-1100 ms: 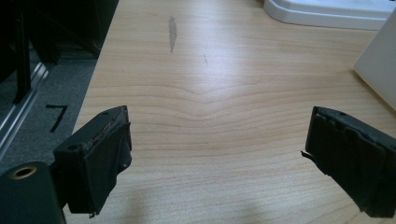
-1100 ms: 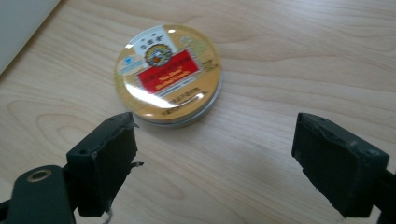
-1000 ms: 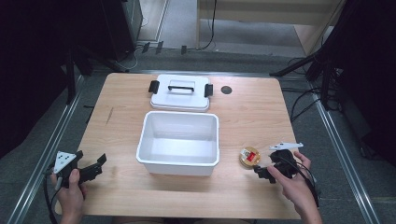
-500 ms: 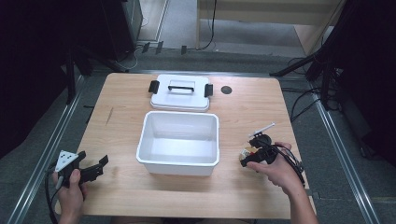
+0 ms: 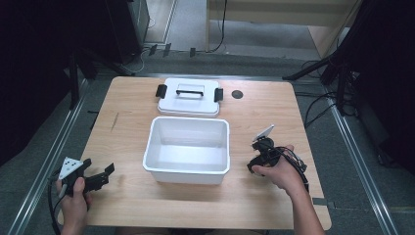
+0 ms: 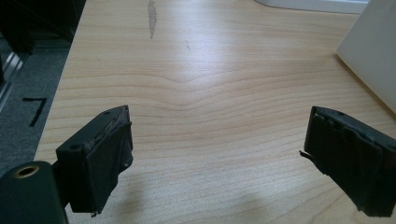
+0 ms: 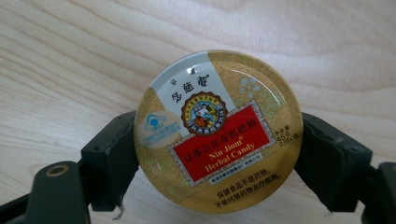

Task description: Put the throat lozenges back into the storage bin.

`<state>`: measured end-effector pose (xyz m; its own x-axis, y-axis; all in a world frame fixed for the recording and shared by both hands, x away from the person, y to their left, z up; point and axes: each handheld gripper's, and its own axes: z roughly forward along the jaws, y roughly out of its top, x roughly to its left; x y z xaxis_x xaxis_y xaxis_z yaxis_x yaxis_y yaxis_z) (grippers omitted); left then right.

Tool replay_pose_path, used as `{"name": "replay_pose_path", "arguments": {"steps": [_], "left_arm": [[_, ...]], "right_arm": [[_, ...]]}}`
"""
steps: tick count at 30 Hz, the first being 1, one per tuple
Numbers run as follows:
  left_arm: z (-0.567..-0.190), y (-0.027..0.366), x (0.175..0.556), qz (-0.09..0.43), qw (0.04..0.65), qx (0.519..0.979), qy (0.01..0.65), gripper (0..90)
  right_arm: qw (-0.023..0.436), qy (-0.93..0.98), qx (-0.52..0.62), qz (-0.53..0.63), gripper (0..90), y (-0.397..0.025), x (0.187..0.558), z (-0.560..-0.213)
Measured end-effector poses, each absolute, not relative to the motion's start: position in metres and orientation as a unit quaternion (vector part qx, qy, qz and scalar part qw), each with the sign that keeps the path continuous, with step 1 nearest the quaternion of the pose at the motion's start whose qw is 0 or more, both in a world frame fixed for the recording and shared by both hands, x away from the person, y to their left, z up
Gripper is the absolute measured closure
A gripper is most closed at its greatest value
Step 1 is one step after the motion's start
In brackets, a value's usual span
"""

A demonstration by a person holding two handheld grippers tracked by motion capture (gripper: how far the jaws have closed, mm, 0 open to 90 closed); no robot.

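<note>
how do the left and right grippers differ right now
The left gripper has its jaws spread wide with only bare wood between them; the right gripper has its jaws closed against both sides of a round candy tin. In the high view the left gripper sits near the table's front-left corner, the right one beside the white bin. Both have black jaws and are hand-held.

bare table [image 5: 127,142] left, white bin [image 5: 187,147] mid-table
</note>
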<state>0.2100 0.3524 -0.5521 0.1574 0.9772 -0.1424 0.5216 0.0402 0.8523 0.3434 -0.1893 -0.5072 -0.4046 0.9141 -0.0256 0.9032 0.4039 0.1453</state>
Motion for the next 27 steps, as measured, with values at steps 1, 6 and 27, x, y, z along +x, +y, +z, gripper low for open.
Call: {"name": "replay_pose_path", "arguments": {"steps": [1,6,27], "left_arm": [[-0.552,0.352,0.210,0.275,0.417,0.636,0.589,8.4],[-0.552,0.352,0.209,0.276,0.418,0.636,0.587,8.4],[-0.552,0.355,0.207,0.277,0.433,0.621,0.592,8.4]], "right_arm": [[0.050,0.836,0.543,0.059,20.3,-0.190,0.344,-0.506],[0.034,0.843,0.531,0.081,20.4,-0.191,0.341,-0.495],[0.059,0.876,0.460,0.136,20.4,-0.168,0.324,-0.420]]}}
